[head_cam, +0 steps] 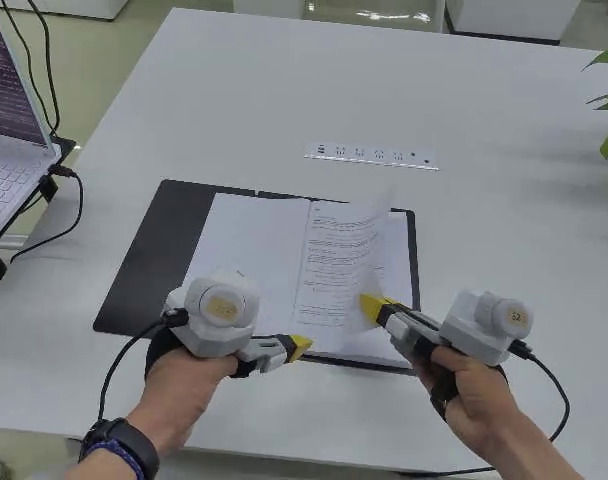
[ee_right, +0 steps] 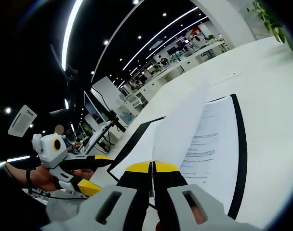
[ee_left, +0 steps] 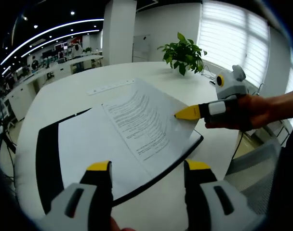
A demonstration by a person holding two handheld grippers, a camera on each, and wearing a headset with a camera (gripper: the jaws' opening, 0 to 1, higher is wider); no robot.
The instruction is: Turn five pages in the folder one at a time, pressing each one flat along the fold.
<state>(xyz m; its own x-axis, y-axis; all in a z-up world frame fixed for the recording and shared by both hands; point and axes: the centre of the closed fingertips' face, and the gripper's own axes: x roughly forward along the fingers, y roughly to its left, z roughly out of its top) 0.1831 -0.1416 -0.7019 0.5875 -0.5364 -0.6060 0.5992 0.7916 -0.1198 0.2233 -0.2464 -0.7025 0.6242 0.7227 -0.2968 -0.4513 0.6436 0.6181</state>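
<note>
one overhead, two low, same folder (head_cam: 144, 265)

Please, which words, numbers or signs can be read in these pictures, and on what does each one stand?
No text can be read for certain.
Page held in the right gripper: printed lines, too small.
Laptop screen: lines of text, blurred.
Socket strip: small marks, unreadable.

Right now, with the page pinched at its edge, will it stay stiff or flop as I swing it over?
Probably floppy: the page is one thin sheet, bowing where the right gripper pinches it. Likely very light, so it may flutter if swung fast. Held only at its edge, it could slip or crease.
</note>
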